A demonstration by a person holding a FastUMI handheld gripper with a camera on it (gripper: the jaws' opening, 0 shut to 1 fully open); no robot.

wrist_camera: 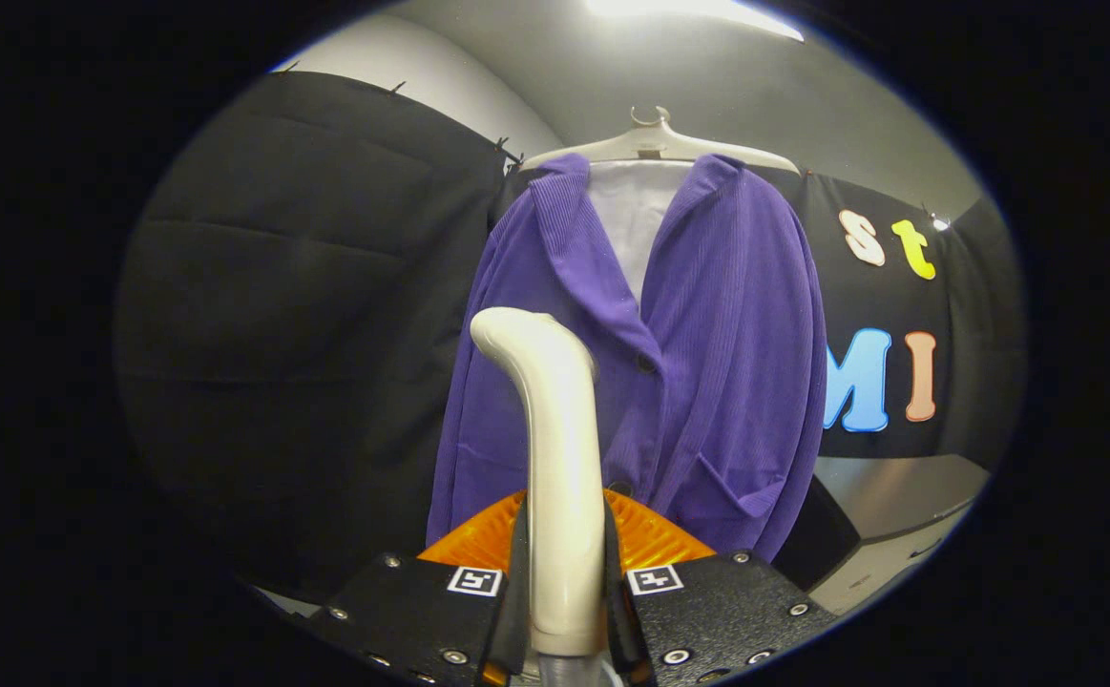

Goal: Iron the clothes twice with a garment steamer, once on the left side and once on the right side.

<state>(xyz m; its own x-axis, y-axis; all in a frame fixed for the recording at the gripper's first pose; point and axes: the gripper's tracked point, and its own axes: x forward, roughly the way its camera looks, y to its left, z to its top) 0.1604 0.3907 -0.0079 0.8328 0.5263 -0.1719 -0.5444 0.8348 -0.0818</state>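
Gripper (564,582) clamped on cream garment steamer (555,458), head raised before the purple cardigan (698,382) on its hanger (655,143) just ahead; first pass seemingly pending, next needing contact with one side.

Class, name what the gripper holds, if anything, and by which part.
The gripper is shut on the garment steamer, both fingers pressing its handle's lower end.

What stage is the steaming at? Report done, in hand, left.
Done: the hand-held gripper is shut on the steamer, both fingers pressing its handle. In hand: its head is raised toward the left front of the purple cardigan on its hanger; contact is unclear. Left: nothing shows whether either pass has been made, so count both.
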